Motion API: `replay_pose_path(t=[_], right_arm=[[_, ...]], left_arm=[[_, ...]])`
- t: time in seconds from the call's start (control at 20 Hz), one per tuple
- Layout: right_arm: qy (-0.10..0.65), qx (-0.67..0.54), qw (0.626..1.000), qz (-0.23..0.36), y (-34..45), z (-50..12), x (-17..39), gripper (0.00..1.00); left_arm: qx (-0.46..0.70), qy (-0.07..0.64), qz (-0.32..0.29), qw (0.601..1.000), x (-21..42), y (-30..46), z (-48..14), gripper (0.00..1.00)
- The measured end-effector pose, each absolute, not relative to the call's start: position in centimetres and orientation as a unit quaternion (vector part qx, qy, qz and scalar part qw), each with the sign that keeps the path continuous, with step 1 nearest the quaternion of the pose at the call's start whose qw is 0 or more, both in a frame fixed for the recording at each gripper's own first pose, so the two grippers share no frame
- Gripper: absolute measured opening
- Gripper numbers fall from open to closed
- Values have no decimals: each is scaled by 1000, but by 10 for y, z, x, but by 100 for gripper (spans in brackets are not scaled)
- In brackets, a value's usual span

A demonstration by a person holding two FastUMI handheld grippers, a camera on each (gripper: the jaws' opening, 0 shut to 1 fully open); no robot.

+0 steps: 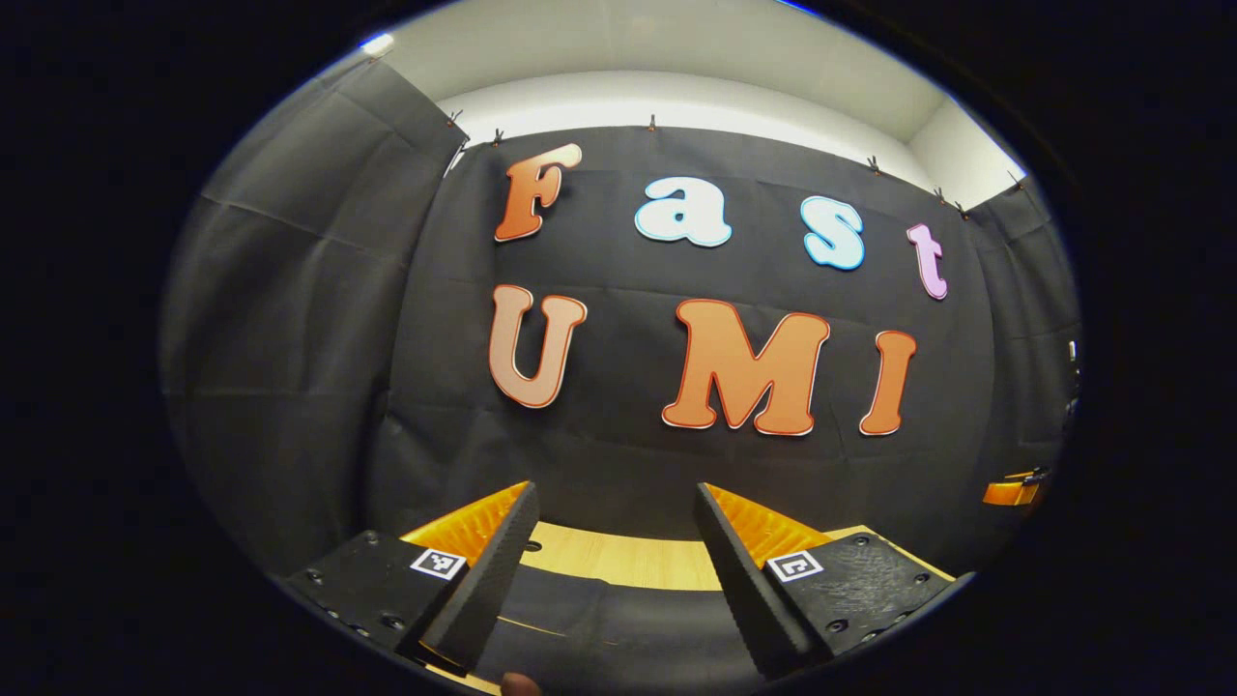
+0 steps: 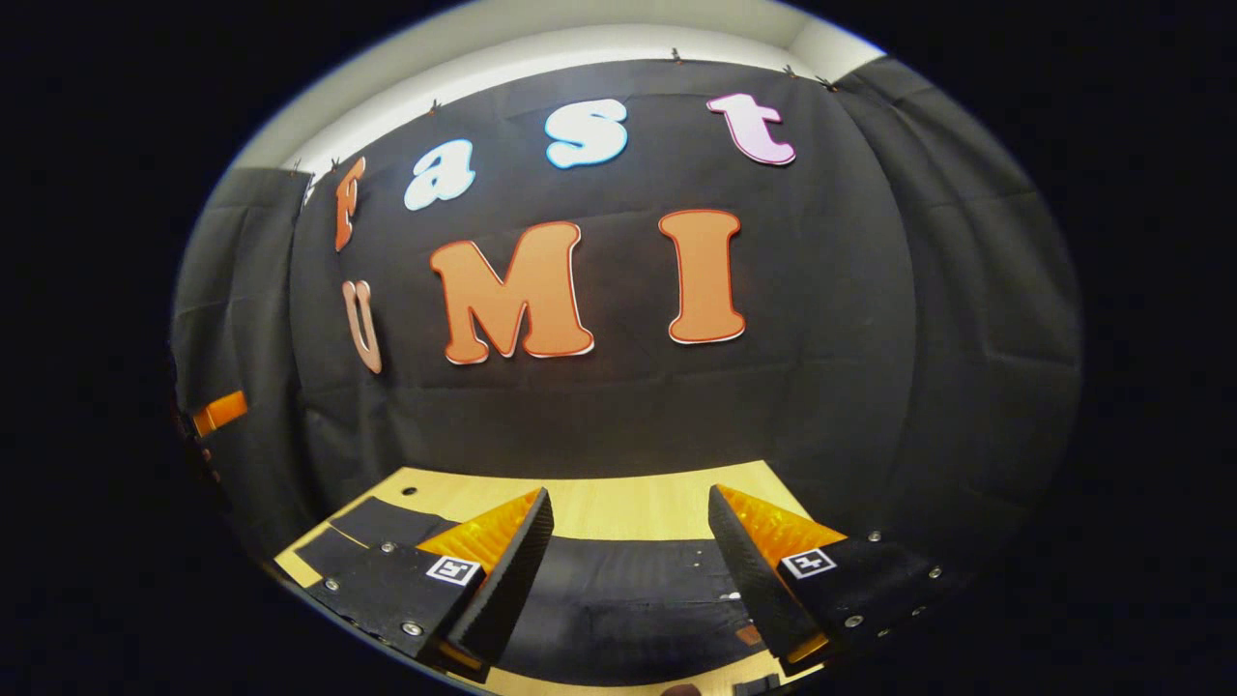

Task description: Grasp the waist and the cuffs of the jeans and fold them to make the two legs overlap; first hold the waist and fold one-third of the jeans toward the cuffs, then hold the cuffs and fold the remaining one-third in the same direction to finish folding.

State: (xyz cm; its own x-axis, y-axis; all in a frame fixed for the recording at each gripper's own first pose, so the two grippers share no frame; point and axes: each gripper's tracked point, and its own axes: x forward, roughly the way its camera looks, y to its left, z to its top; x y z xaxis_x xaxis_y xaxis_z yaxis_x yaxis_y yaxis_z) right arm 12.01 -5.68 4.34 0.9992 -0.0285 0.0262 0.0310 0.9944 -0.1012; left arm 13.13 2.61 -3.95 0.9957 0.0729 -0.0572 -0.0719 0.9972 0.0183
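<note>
both views low over table [image 1: 618,561], facing wall [image 1: 618,454]

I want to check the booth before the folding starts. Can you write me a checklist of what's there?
Surface: wooden table, pale, partly covered.
Job's things: dark jeans lying flat on the table, also under the left gripper; not yet held.
Clutter: nothing seen.
Grippers: left gripper open, above the jeans; right gripper open, above the jeans; the fingers hold nothing.
Cables: nothing seen.
Surroundings: black cloth wall behind the table, pale ceiling above.
</note>
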Motion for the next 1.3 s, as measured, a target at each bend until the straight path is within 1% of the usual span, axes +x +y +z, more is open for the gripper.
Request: replay_pose_path(t=[0.05, 0.1, 0.15, 0.2, 0.25, 0.35, 0.4, 0.45, 0.55, 0.6, 0.65, 0.75, 0.85, 1.0, 1.3], right_arm=[[-15, -56, 998, -17, -46, 44, 122, 98], [-21, -56, 998, -14, -34, 47, 126, 98], [-21, -54, 998, -12, -25, 46, 131, 100], [-14, -48, 999, -12, -18, 41, 136, 97], [-3, -44, 999, -7, -9, 34, 141, 98], [24, -42, 999, 11, 6, 21, 149, 98], [32, -46, 998, 15, 10, 17, 153, 98], [37, -52, 998, 18, 11, 16, 158, 97], [51, -56, 997, 27, 16, 13, 166, 98], [63, -54, 996, 36, 20, 10, 170, 100], [72, -53, 995, 38, 20, 8, 175, 97], [78, -50, 995, 40, 19, 9, 182, 97], [88, -43, 994, 45, 22, 6, 192, 98], [101, -43, 993, 49, 25, 1, 199, 97], [115, -39, 992, 40, 15, 0, 200, 98]], left_arm=[[1, 41, 29, 999, 139, 34, -50, 96], [-10, 49, 22, 999, 145, 43, -56, 96], [-23, 58, 22, 998, 150, 54, -64, 98], [-35, 71, 27, 997, 152, 67, -75, 97], [-49, 87, 33, 994, 153, 79, -91, 97], [-105, 145, 40, 983, 139, 97, -131, 98], [-142, 175, 54, 973, 129, 109, -152, 98], [-181, 205, 79, 959, 119, 124, -175, 96], [-268, 252, 117, 923, 99, 148, -218, 98], [-305, 271, 140, 902, 86, 158, -236, 98], [-331, 278, 158, 888, 74, 168, -255, 98], [-369, 289, 189, 863, 58, 182, -279, 98], [-411, 302, 227, 829, 38, 198, -304, 98], [-474, 309, 277, 777, 24, 219, -346, 98], [-511, 335, 345, 713, 13, 240, -414, 98]])
